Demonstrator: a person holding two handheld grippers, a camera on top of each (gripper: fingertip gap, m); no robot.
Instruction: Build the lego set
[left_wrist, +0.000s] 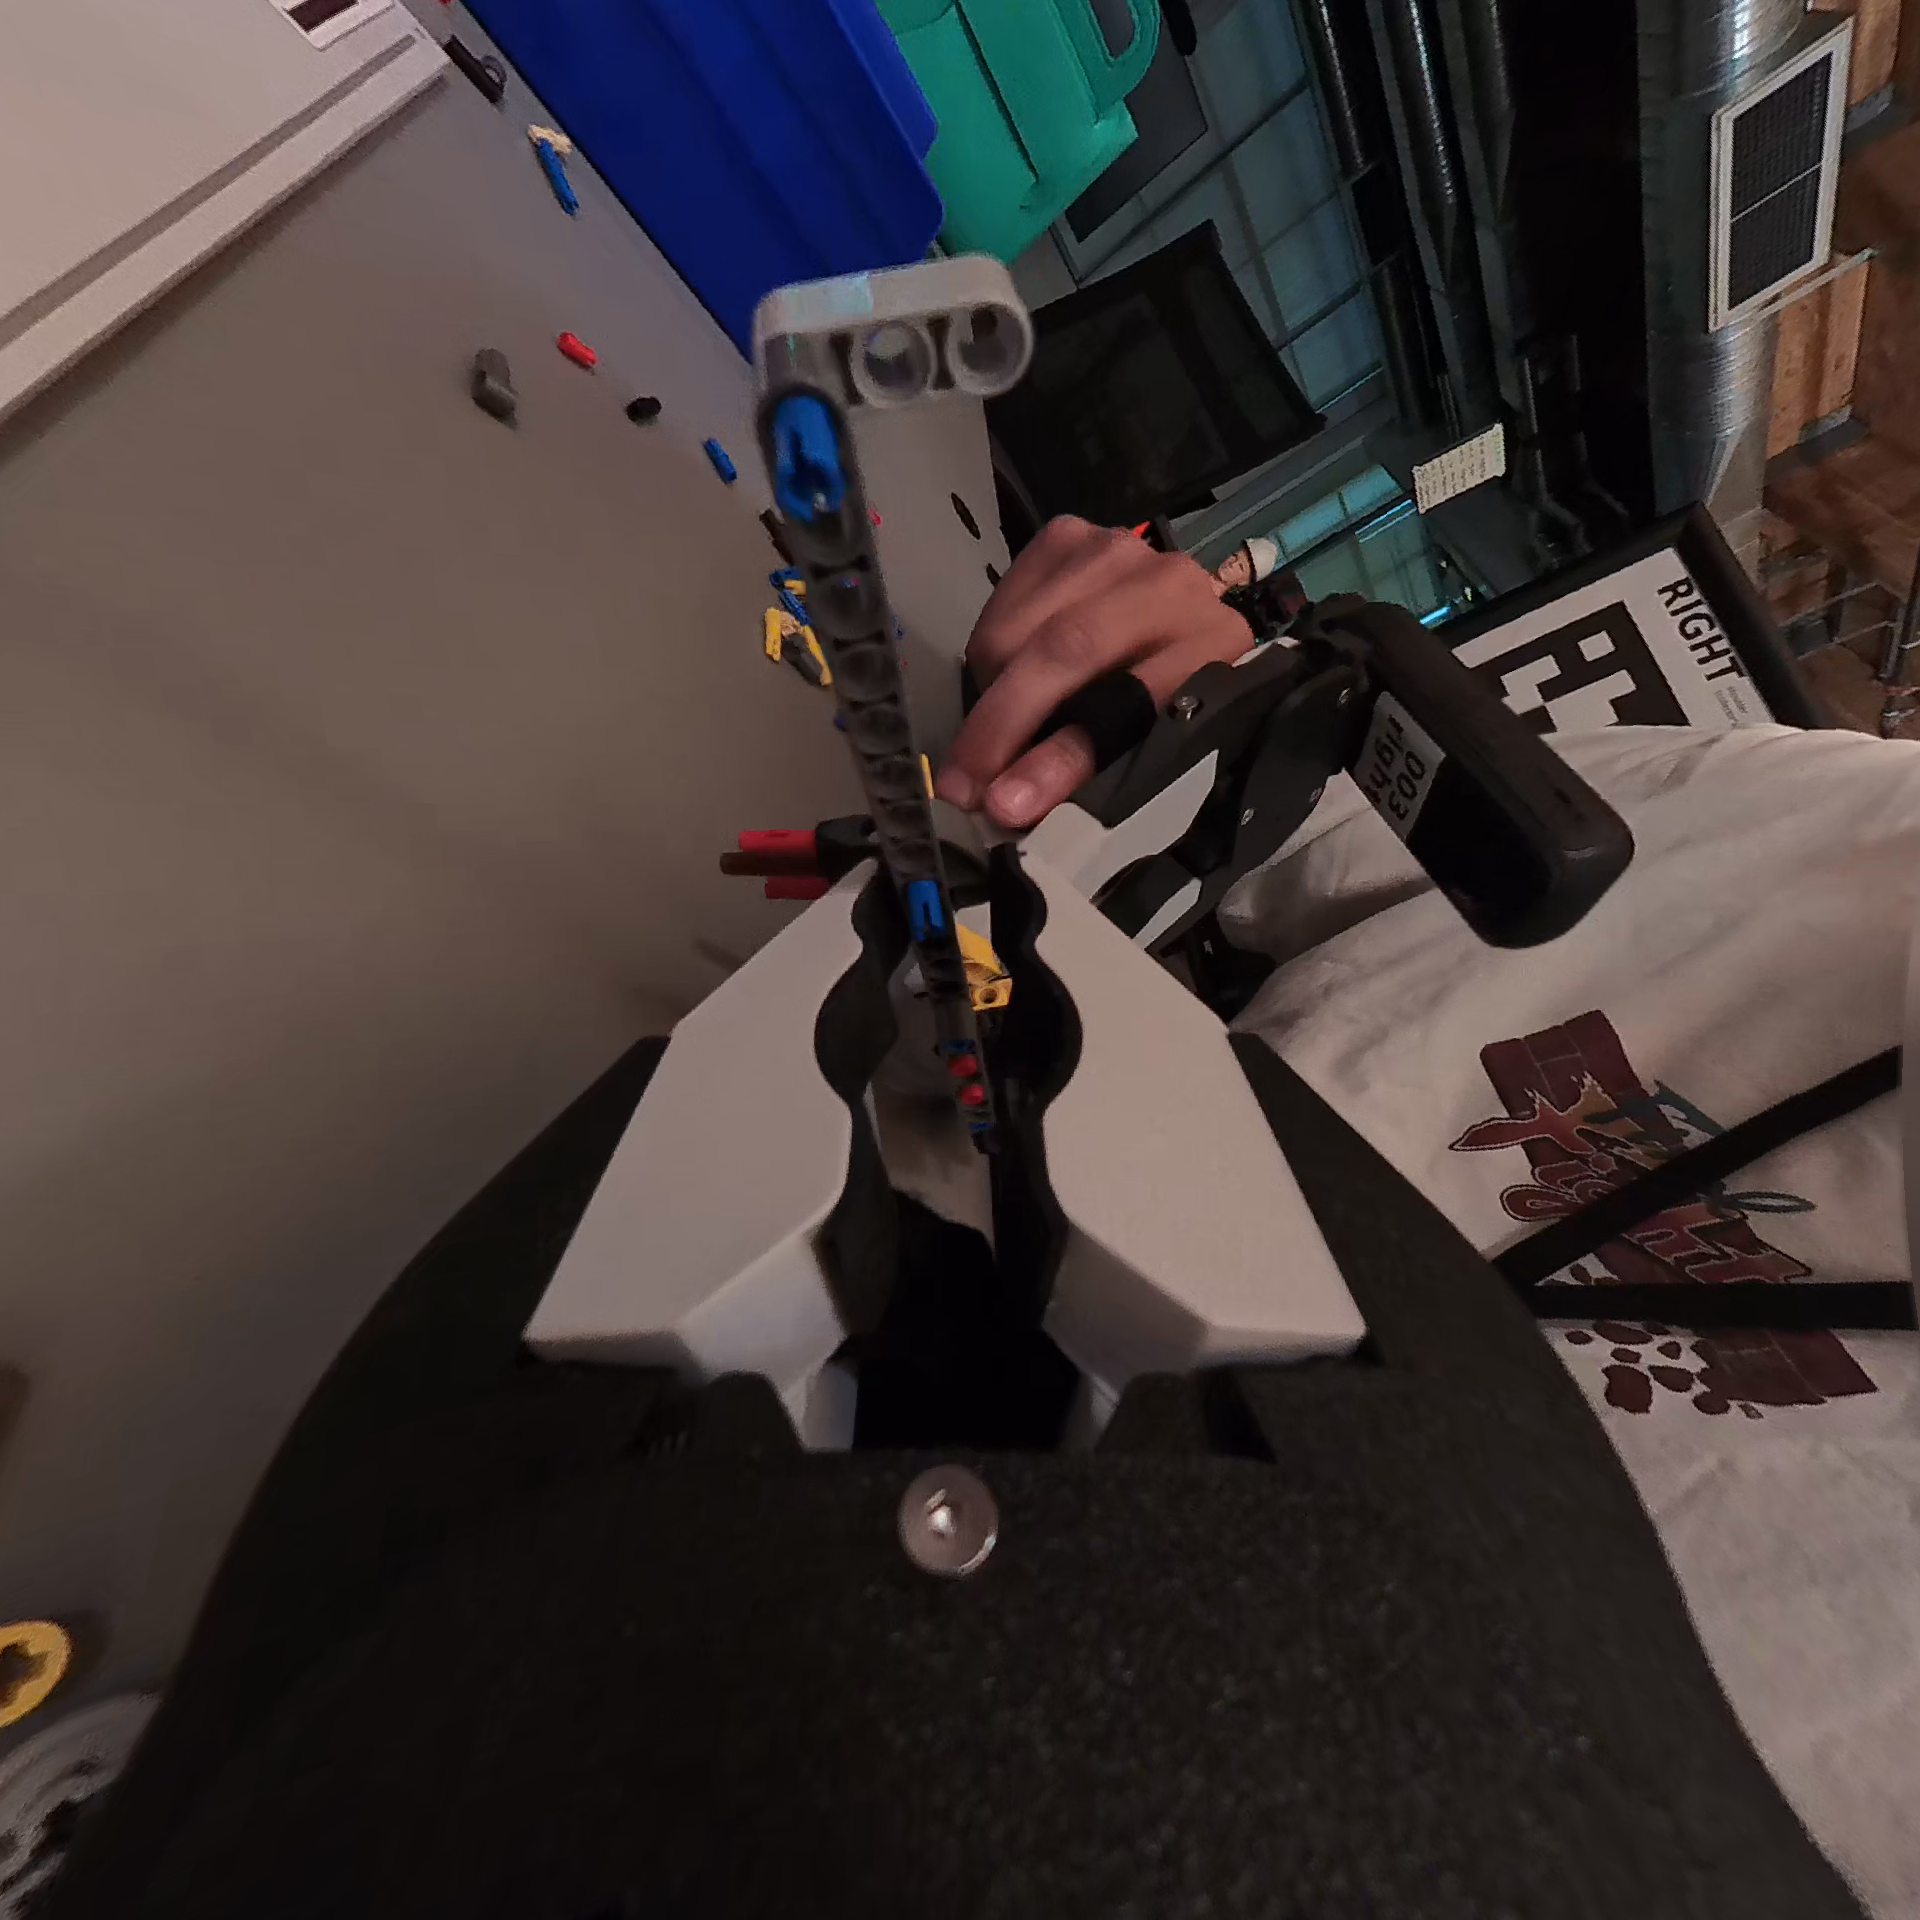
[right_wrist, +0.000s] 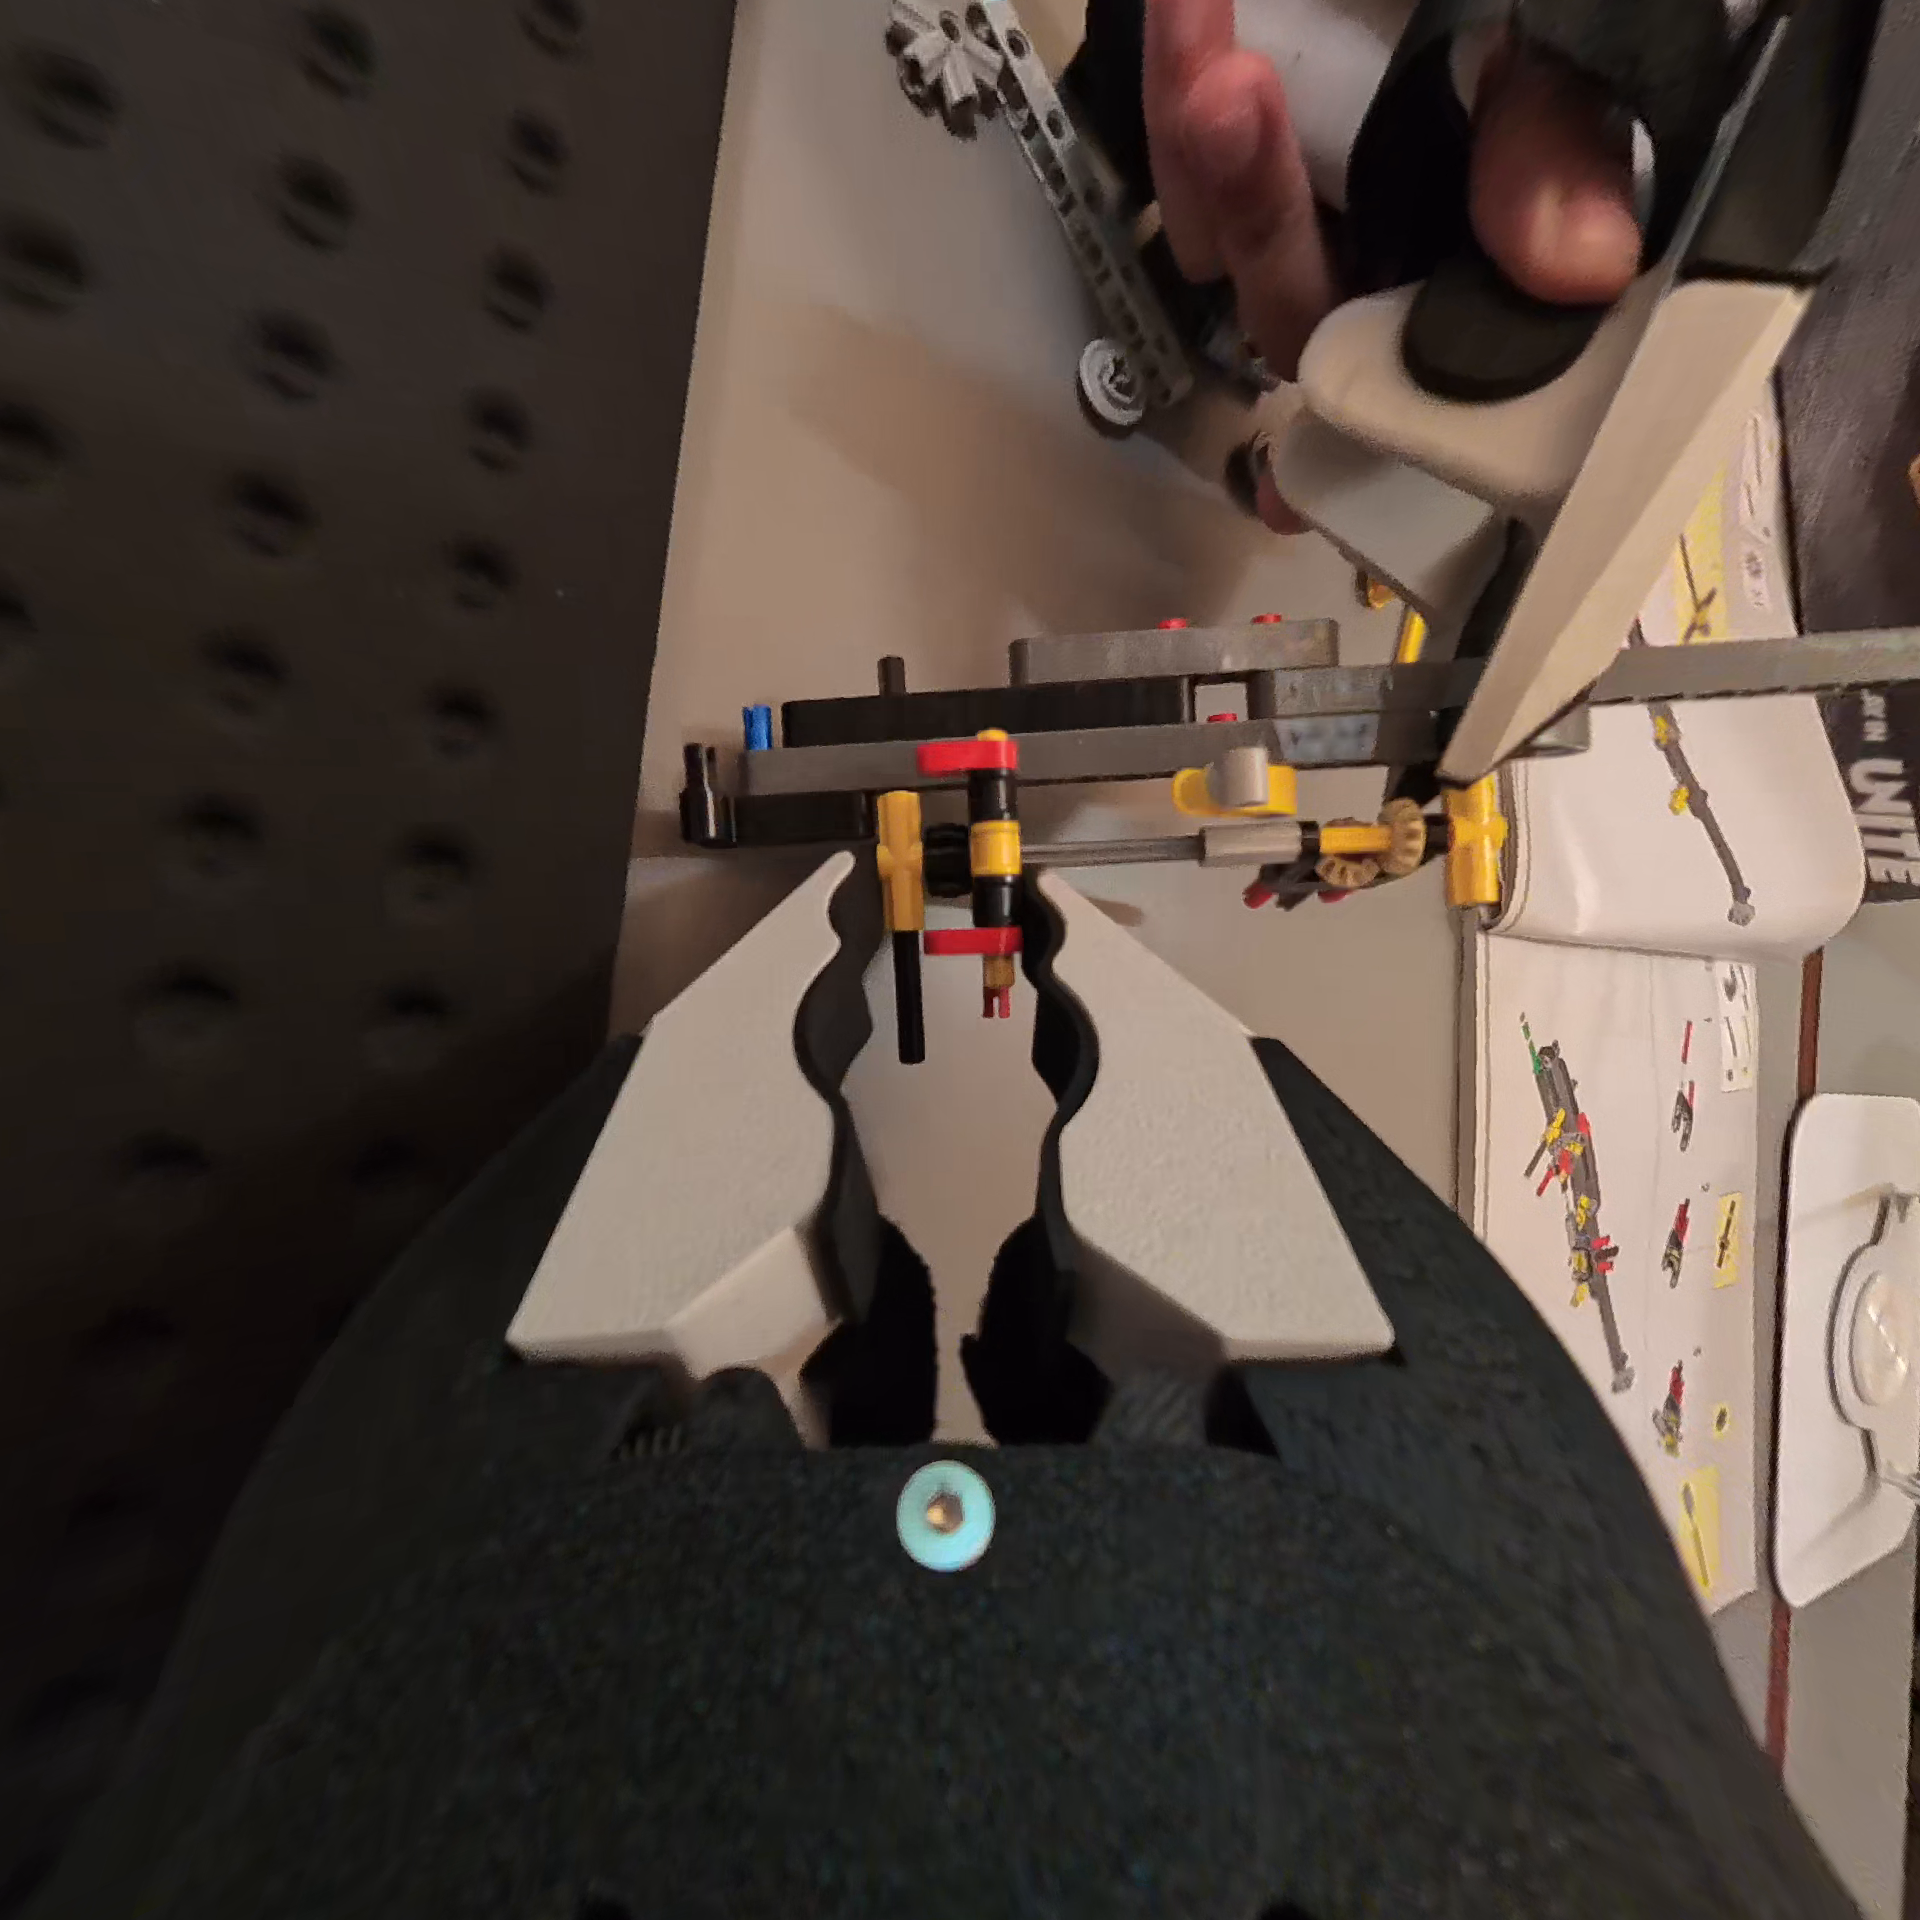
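Two tools share one long dark-grey beamed lego assembly (right_wrist: 1091, 764): left tool (left_wrist: 940, 935) clamps its beam to steady it above the grey table (left_wrist: 312, 675); right tool (right_wrist: 940, 914) gapes open around the yellow-black pin cluster (right_wrist: 987, 842), apparently lining up a grip

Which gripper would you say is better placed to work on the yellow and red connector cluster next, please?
Right, probably. The right gripper is open, its fingertips flanking the yellow and red connector cluster. The left gripper is shut on the long dark beam, steadying the assembly.
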